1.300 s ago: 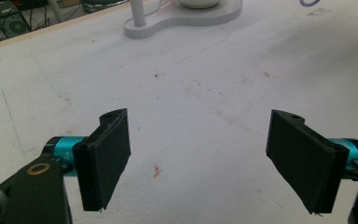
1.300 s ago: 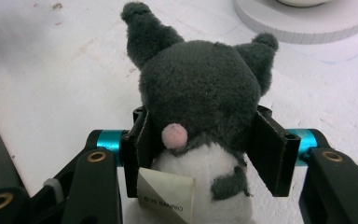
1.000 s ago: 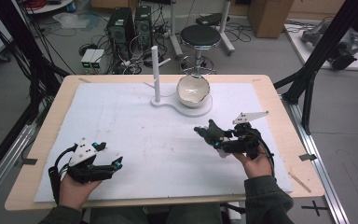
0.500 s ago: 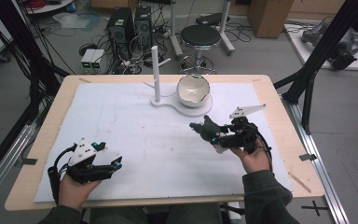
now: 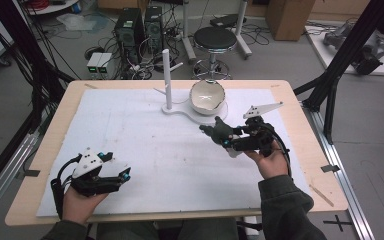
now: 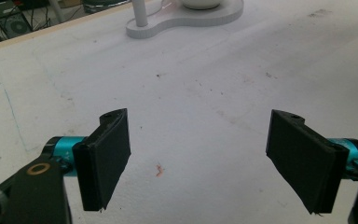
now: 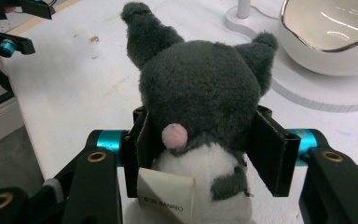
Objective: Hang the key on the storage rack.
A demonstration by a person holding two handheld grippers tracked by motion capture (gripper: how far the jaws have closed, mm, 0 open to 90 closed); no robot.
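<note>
Two hand-held grippers: left [image 5: 122,175] agape, low; right [image 5: 225,137] raised, clamped on plush toy [image 7: 200,93].

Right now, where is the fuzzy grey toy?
In the high view the plush toy sits clamped in the right gripper, on the table's right side, just in front of the white bowl.

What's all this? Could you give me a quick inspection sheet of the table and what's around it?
Surface: white sheet on wooden table, faint stains.
Job's things: dark grey and white plush toy; white glossy bowl on white stand.
Clutter: nothing seen.
Grippers: right gripper clamps the plush; left gripper open, empty.
Cables: one trails from each gripper.
Surroundings: black stool, computer towers, floor wiring.
</note>
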